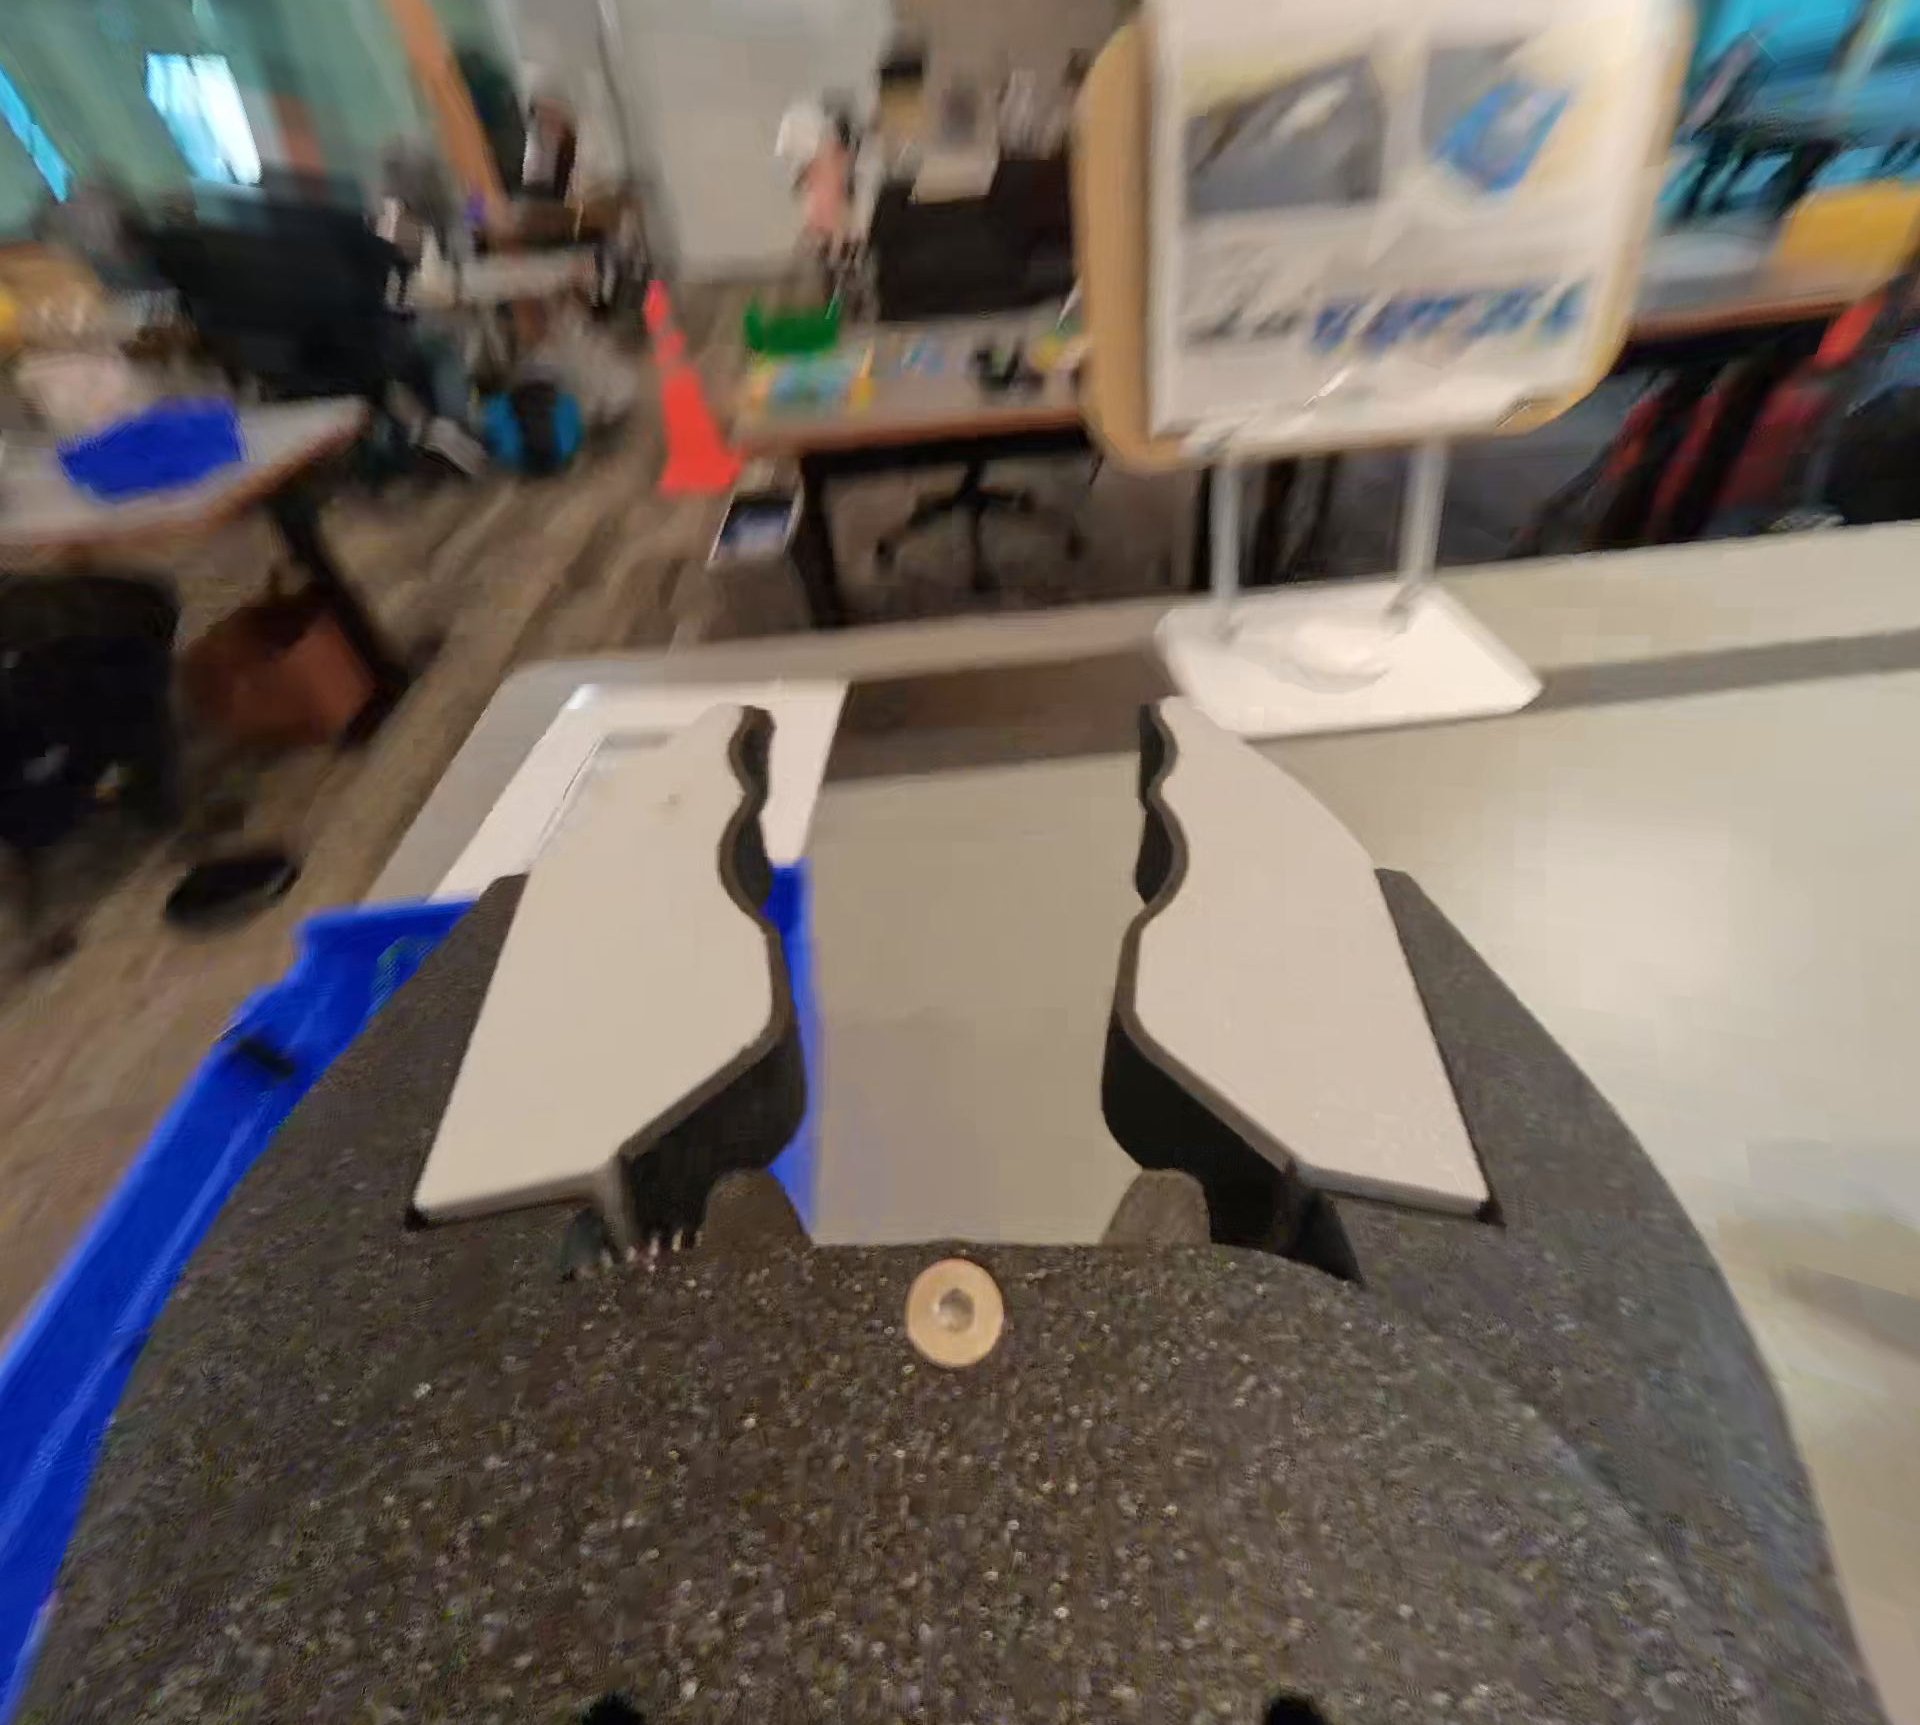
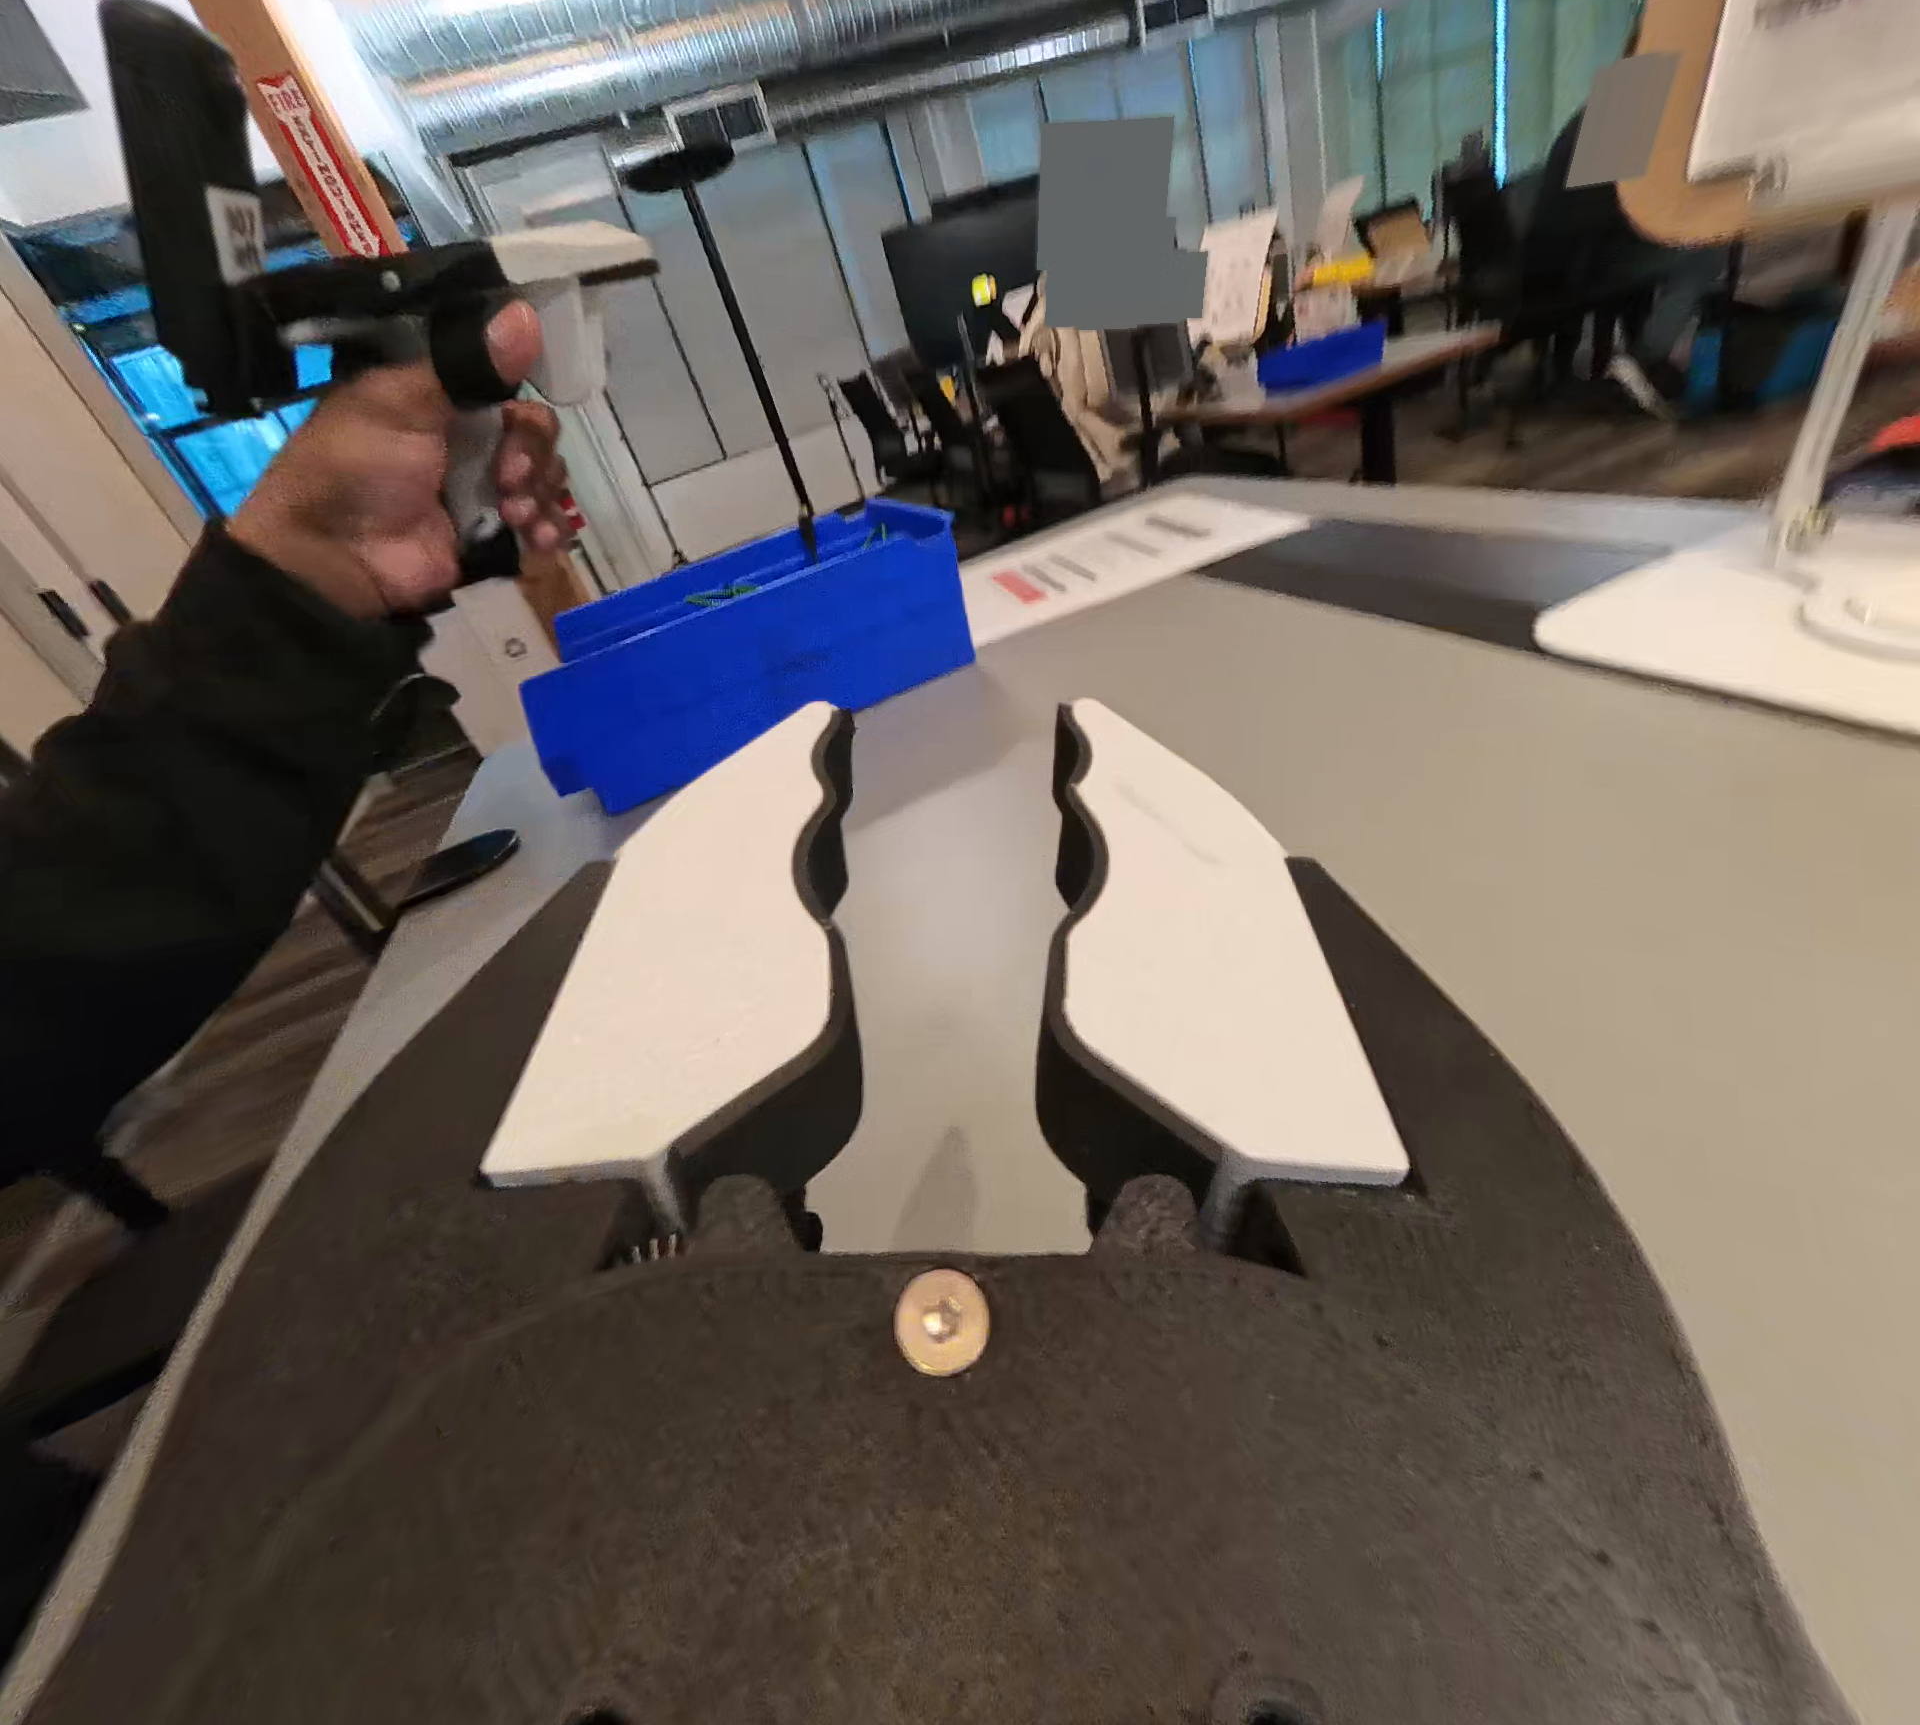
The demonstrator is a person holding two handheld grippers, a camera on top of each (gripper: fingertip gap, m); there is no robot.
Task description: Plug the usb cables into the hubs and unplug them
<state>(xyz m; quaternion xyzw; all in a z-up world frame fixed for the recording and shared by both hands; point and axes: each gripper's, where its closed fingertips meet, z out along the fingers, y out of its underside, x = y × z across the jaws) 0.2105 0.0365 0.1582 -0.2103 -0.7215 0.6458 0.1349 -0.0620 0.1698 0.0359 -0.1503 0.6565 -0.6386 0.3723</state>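
No usb cable or hub shows in either view. My left gripper (image 1: 956, 725) is open and empty above the grey table (image 1: 1558, 896); the view is blurred. My right gripper (image 2: 948, 725) is open and empty over the same table (image 2: 1455, 896). The left gripper's handle (image 2: 457, 345), held by a hand in a black sleeve, shows raised at the left of the right wrist view. A blue bin (image 2: 758, 647) stands on the table's left edge, ahead and left of the right gripper; it also shows in the left wrist view (image 1: 156, 1208), under the left gripper's left side.
A white stand (image 1: 1340, 657) holding a board with printed sheets (image 1: 1371, 148) stands at the table's far right, also in the right wrist view (image 2: 1714, 636). A white sheet (image 2: 1122, 553) lies at the far edge. A dark strip (image 2: 1434, 574) crosses the table. The table's left edge drops to the floor. The gap from one gripper's tips to the other's is roughly 35 cm.
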